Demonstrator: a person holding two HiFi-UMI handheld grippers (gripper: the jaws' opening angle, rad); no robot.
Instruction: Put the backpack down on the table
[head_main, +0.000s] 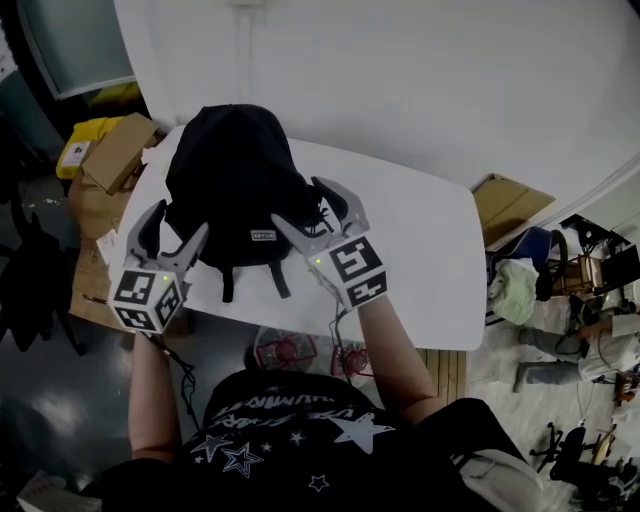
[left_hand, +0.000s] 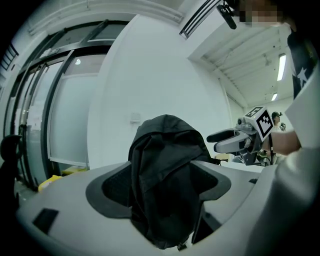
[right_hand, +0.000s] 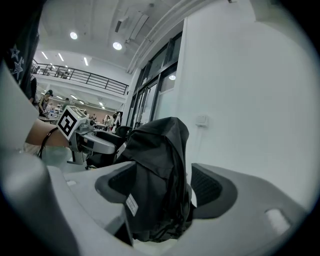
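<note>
A black backpack (head_main: 235, 180) stands upright on the white table (head_main: 420, 260), near its back left corner, straps hanging toward the front edge. My left gripper (head_main: 175, 228) is at the pack's lower left side with its jaws wide apart. At the pack's right side my right gripper (head_main: 308, 205) is also spread wide. In the left gripper view the backpack (left_hand: 165, 190) fills the gap between the jaws, and the pads do not press it. The right gripper view shows the backpack (right_hand: 155, 185) the same way, with its small white label facing the camera.
Cardboard boxes (head_main: 115, 150) and a yellow item (head_main: 85, 135) crowd the floor left of the table. A flat cardboard piece (head_main: 505, 205) and assorted clutter (head_main: 560, 290) lie to the right. A white wall stands just behind the table.
</note>
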